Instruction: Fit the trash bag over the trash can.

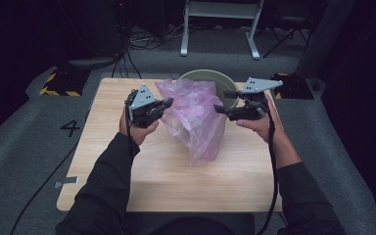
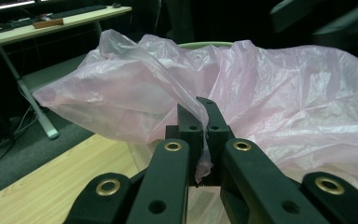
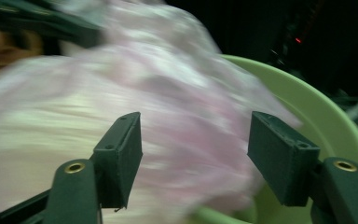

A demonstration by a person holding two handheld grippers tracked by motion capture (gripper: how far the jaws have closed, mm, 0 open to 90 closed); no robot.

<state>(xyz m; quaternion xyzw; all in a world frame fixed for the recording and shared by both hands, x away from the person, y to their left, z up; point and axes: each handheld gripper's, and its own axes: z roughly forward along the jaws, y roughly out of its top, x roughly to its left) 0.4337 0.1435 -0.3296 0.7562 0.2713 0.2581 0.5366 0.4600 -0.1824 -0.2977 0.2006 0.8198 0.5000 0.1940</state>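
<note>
The left gripper [image 2: 200, 123] view shows its jaws pinching the thin pink bag [image 1: 196, 117]. The right gripper [image 3: 193, 158] stands wide, holding nothing. The crumpled bag lies near the table's [image 1: 176, 186] far edge, over the green bowl [image 1: 225, 81].

**Layout at the table**

I see the bag [image 1: 194, 117] on the table [image 1: 176, 186], in front of the bucket [image 1: 225, 85] at the far edge. The left gripper [image 1: 164, 105] is at its left, the right gripper [image 1: 221, 102] at its right.
</note>
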